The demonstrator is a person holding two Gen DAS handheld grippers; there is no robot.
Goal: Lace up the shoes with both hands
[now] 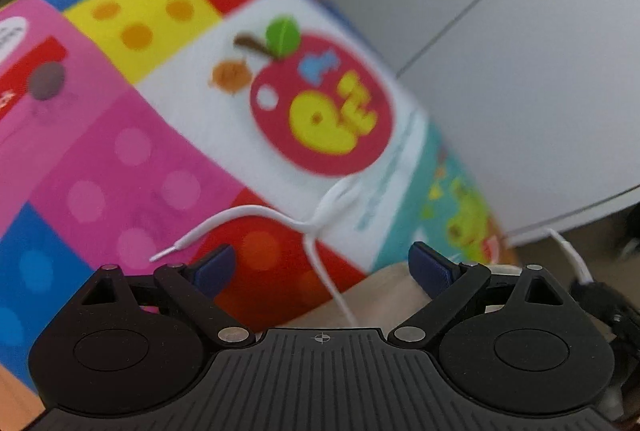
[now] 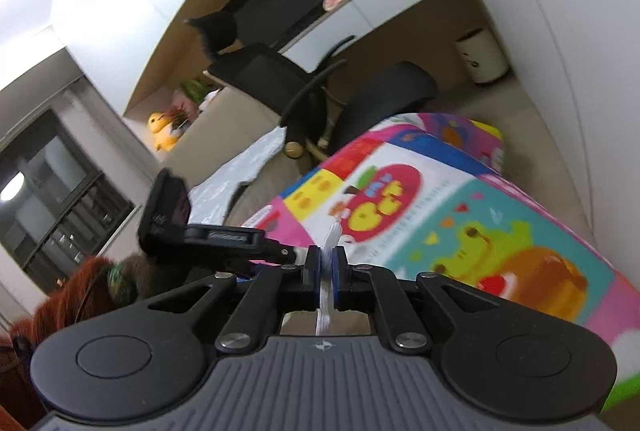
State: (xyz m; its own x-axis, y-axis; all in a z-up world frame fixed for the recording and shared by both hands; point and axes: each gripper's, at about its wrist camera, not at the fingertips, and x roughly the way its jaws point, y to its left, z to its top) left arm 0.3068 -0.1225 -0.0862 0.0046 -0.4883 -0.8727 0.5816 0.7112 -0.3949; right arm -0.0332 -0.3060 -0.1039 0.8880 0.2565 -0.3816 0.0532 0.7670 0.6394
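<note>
Left hand-held gripper (image 1: 322, 267): spread wide, nothing between its blue pads (image 1: 216, 269); it points down at the mat.
Right hand-held gripper (image 2: 323, 267): pressed together, pinching the flat white lace (image 2: 325, 305), which runs up between the pads and out at the far side.
Lace: in the left view a thin white lace (image 1: 320, 227) lies over the mat (image 1: 120, 151), with a knot-like crossing near the middle; one end with a stiff tip (image 1: 164, 253) points left, just far of the left pad; another strand goes down toward the near edge, between the two fingers.
Second strand: a white piece (image 1: 570, 255) shows at the right edge of the left view, by a black part; what it joins I cannot tell.
Shoe: a pale beige surface (image 1: 392, 291) sits near, between the fingers; whether it is the shoe I cannot tell.
Mat: soft, many colours, with a red apple picture (image 1: 320, 107), dotted squares and a green frog (image 2: 480, 235); the picture is blurred.
In the way: in the right view the other black gripper (image 2: 208, 235) crosses from the left, touching or just beside the right one's tip.
Around, far: black office chair (image 2: 280, 79), desk (image 2: 360, 15), white bin (image 2: 482, 55), yellow plush toy (image 2: 162, 131), grey cloth (image 2: 240, 167) on the floor.
Around, near left: a reddish-brown furry thing (image 2: 60, 295).
Wall: white panels (image 1: 500, 31) at the right of the mat.
</note>
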